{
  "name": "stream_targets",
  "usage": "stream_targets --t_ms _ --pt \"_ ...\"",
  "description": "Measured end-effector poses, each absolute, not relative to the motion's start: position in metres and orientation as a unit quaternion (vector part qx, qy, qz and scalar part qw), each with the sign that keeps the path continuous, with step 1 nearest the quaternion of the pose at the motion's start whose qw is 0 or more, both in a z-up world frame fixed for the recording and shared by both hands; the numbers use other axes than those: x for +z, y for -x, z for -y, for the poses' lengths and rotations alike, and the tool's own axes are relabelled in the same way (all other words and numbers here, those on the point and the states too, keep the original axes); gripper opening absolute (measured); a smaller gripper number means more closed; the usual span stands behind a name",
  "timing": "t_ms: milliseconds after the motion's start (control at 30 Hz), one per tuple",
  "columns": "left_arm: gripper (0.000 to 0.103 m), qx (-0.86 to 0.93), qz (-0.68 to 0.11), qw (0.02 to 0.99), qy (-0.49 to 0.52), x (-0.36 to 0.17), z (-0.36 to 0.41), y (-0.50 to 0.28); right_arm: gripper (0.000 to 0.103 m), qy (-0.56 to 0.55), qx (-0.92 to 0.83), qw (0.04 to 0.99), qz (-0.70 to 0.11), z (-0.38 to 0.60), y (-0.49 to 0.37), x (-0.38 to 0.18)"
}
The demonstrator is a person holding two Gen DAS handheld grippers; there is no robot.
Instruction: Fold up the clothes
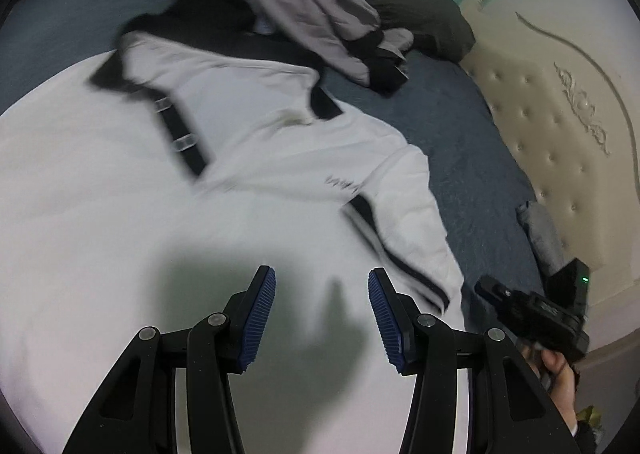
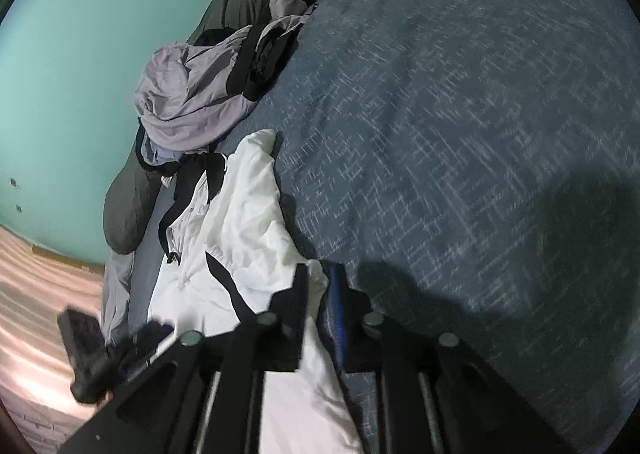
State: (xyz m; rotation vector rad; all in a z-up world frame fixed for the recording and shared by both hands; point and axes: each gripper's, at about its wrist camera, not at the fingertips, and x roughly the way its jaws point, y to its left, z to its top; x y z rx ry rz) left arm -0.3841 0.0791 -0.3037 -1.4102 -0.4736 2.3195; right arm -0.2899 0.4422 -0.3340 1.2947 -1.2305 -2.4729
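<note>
One white garment with black trim [image 1: 248, 125] lay spread across the middle of the left wrist view, flattened on the blue bed cover [image 1: 472, 157], presumably so its sleeves and hem could be brought in for folding. In the right wrist view the same cloth ran from the centre down to the lower edge, bunched where it passed between the fingers of the right gripper [image 2: 322, 294]. Those jaws stood narrow around the fold; whether the pads pressed on it or had slackened could not be told. That hold looked meant to keep one edge raised and taut.

Above the cloth in the lower centre of its own view, the left gripper [image 1: 322, 310] stood about half open and empty, its blue pads clear of the fabric, probably heading for a fresh corner.

Further out, a grey jacket [image 1: 312, 1] sat heaped at the top of the frame, likely waiting its turn, against a dark pillow [image 1: 412, 1]. At right stood the tufted headboard [image 1: 552, 125].
</note>
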Motion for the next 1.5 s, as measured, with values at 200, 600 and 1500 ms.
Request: stream_targets --t_ms 200,600,1500 --pt "0.053 0.826 0.162 0.194 0.503 -0.314 -0.108 0.421 0.024 -0.439 -0.817 0.073 0.367 -0.445 0.307 -0.326" --pt "0.05 0.82 0.168 0.204 0.508 -0.33 -0.117 0.446 0.029 -0.458 -0.792 0.094 0.392 -0.426 0.318 -0.355" --pt "0.037 0.816 0.141 0.223 0.515 -0.334 -0.134 0.45 0.01 -0.443 -0.798 0.109 0.394 -0.423 0.315 -0.353"
